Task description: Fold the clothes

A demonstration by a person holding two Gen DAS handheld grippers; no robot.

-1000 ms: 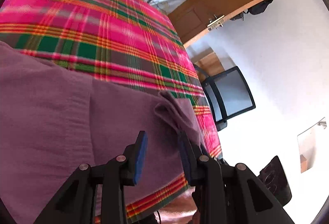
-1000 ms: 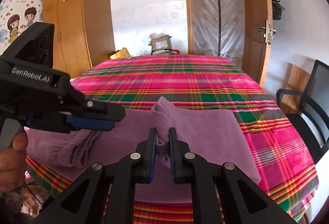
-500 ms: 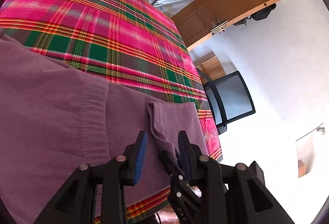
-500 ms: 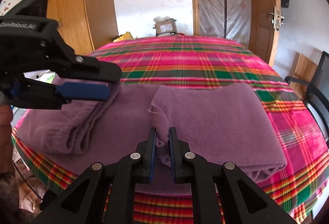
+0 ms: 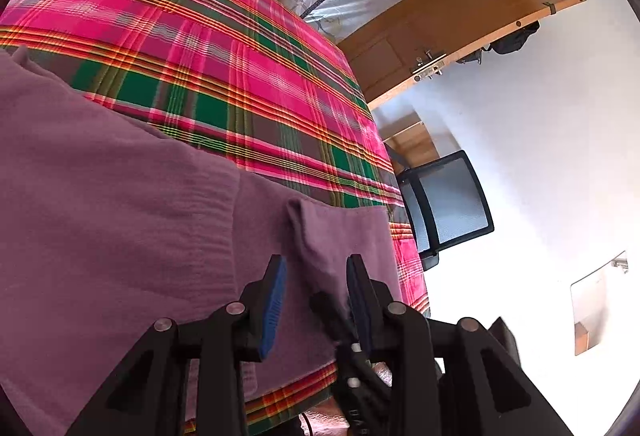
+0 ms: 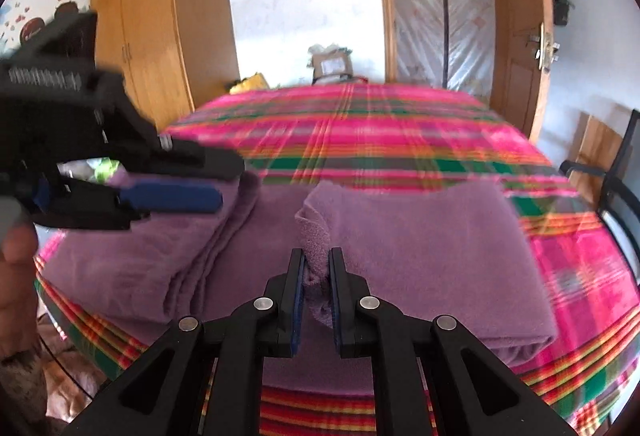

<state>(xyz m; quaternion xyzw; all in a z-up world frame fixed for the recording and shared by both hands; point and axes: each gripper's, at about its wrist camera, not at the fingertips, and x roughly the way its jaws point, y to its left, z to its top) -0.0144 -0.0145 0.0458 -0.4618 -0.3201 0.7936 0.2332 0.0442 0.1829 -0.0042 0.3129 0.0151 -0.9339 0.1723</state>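
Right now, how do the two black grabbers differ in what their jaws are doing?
The right gripper has its jaws pinched on a raised fold of the purple garment; the left gripper has its jaws apart with nothing clamped between them. The right gripper sits at the middle fold, while the left gripper hovers over the thicker folded side of the garment. Both are black with blue pads and point across the plaid bedspread.

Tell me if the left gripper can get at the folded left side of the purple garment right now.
Probably yes. The left gripper is open and empty, just above the folded side of the purple garment, with nothing between them. The right gripper pinches the middle fold, off to the side.
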